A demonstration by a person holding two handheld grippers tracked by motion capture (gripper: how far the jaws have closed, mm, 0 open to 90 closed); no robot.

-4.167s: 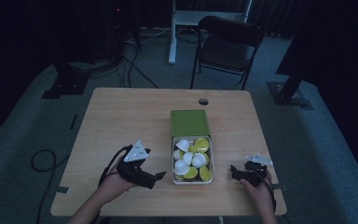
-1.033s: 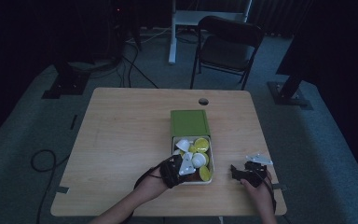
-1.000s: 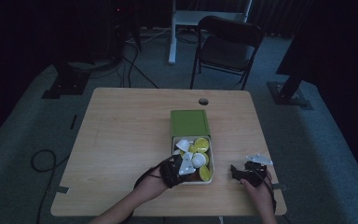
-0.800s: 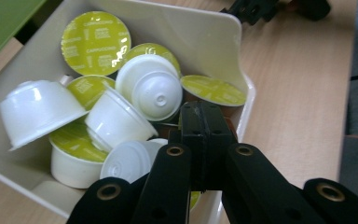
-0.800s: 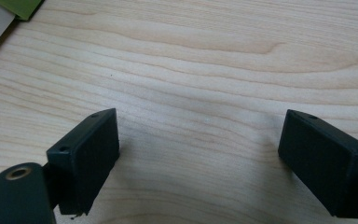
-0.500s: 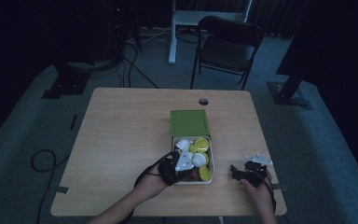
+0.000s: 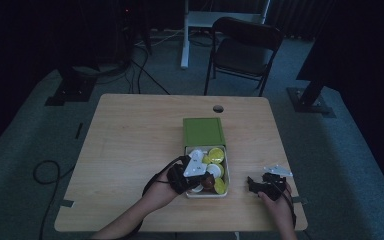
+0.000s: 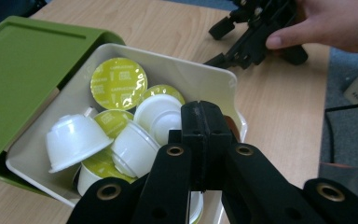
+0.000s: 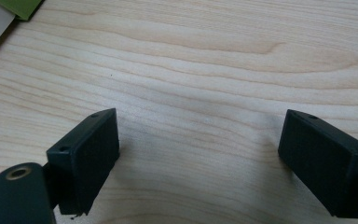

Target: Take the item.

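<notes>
A white tray [image 7: 207,195] sits near the table's front edge, with a green lid [image 7: 203,131] lying over its far half. It holds several coffee capsules: yellow-foiled [image 8: 119,84], white [image 8: 74,137] and one brown [image 7: 207,181]. My left gripper [image 7: 202,178] hovers over the tray's near end. Its jaws [image 8: 200,116] are pressed shut, and a brown sliver shows just behind them. I cannot tell whether they pinch it. To the right of the tray, my right gripper [image 7: 254,184] rests on the bare wood. It is open [image 9: 198,135] with nothing between its fingers.
The table [image 7: 130,150] has bare wood left of the tray and a cable hole [image 7: 218,108] near its far edge. A folding chair [image 7: 245,50] stands beyond it. Cables trail on the floor at the left. A hand [image 8: 335,23] holds the right gripper.
My left gripper came from the table's left side to the tray. Over the last second it has risen a little above the capsules. The right gripper has stayed put.
</notes>
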